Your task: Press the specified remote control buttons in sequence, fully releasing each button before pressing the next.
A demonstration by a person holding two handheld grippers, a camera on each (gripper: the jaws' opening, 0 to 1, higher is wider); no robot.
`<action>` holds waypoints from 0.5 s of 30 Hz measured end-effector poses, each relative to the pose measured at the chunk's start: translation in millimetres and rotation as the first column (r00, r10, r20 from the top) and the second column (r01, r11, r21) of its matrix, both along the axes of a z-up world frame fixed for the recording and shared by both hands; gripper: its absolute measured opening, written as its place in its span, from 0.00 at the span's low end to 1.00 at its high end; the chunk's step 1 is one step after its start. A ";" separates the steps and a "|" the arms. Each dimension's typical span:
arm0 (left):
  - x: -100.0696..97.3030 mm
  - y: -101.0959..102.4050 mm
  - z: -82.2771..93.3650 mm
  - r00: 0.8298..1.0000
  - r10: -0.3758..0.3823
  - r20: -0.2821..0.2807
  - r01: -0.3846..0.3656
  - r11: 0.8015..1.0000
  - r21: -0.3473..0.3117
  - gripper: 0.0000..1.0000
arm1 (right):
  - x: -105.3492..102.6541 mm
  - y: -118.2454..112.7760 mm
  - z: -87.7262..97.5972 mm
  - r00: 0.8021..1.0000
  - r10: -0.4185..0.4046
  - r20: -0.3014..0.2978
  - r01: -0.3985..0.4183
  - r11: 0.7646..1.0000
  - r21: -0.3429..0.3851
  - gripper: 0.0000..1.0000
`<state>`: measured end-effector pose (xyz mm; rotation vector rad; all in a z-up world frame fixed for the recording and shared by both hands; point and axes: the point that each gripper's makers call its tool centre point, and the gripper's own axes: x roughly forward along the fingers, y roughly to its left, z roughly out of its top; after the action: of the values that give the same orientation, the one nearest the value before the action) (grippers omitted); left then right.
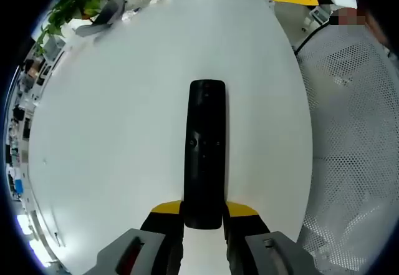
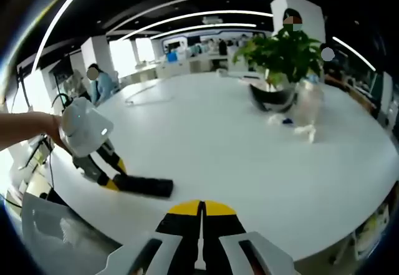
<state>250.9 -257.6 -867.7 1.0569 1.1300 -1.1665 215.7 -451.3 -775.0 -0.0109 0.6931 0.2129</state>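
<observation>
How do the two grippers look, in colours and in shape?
The left gripper has grey bodies and black jaws with yellow tips, plus a red patch on one grey body. In the right gripper view it carries a rounded white housing. The right gripper has the same yellow tips, black jaws and grey bodies.

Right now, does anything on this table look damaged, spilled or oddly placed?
Nothing stands out. The black remote lies flat on the white table, its near end held between the left claw jaws. The right claw is shut and hangs above the table, away from the remote.
</observation>
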 end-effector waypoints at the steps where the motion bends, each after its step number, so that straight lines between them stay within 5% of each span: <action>1: -1.4 0.1 -0.8 1.000 -0.016 -0.002 0.016 1.000 0.011 0.23 | 1.5 -2.1 2.1 1.000 0.005 0.028 -0.004 0.999 -0.035 0.00; 7: -5.5 0.7 -0.8 0.999 -0.050 -0.003 0.050 0.998 0.040 0.23 | 3.1 -20.7 0.6 0.998 -0.041 0.050 0.049 0.984 -0.171 0.00; 12: -9.7 2.0 -0.5 0.998 -0.068 -0.004 0.068 0.997 0.038 0.23 | 0.2 -24.0 -8.9 0.999 -0.053 -0.006 0.051 0.980 -0.192 0.00; 15: -13.1 2.8 -0.1 0.998 -0.067 -0.002 0.067 0.997 0.037 0.23 | 0.7 -28.3 -5.5 0.998 -0.061 0.019 0.064 0.974 -0.219 0.00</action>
<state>237.9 -254.9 -867.8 1.1304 1.1277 -1.2021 216.3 -479.6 -780.5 -0.2018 0.7009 0.0749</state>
